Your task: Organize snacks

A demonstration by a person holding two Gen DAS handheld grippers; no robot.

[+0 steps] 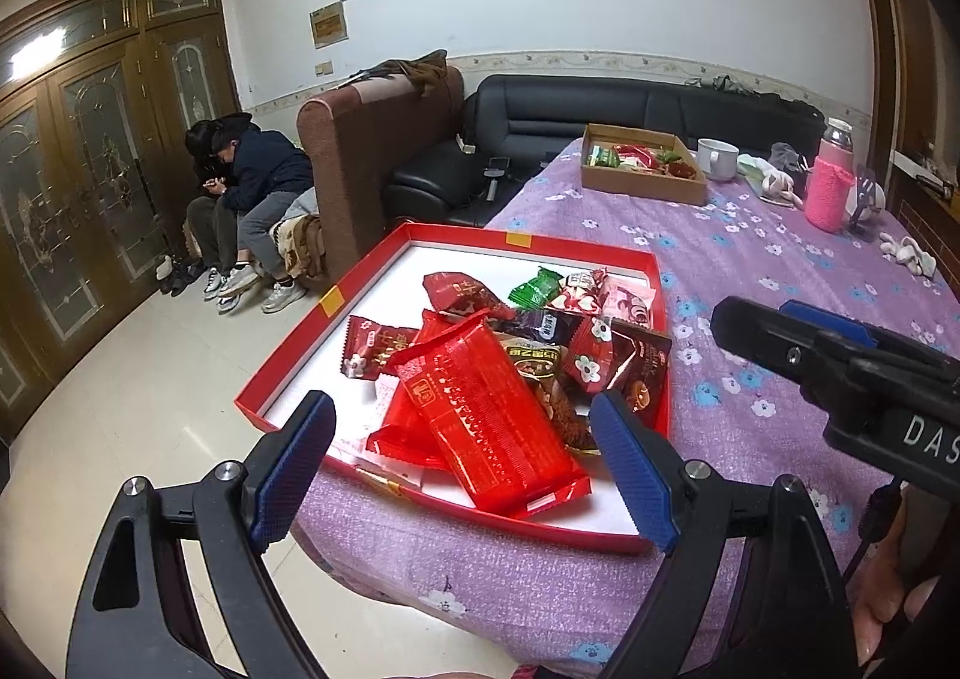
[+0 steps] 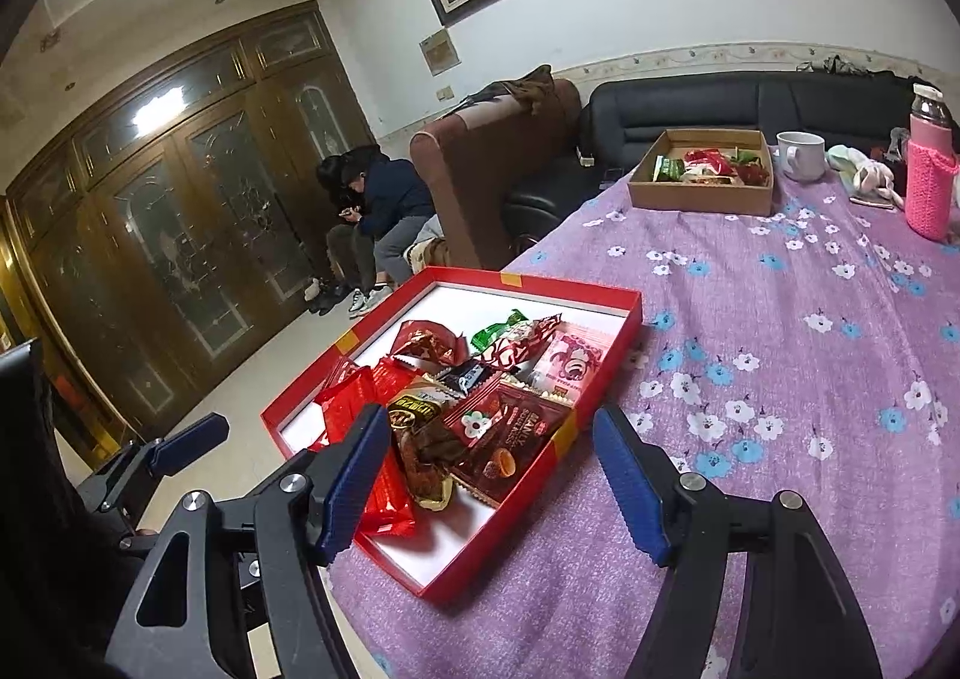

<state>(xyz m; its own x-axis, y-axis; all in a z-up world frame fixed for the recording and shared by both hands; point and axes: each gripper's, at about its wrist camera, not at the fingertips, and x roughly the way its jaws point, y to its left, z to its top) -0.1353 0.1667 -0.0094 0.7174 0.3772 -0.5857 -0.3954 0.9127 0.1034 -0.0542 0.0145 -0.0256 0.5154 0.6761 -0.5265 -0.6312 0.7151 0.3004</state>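
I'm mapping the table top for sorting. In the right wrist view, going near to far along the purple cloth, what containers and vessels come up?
Red shallow cardboard tray of wrapped snacks → brown cardboard box holding more snacks → white ceramic mug.

Left tool (image 1: 462, 433), right tool (image 2: 489, 454) agape
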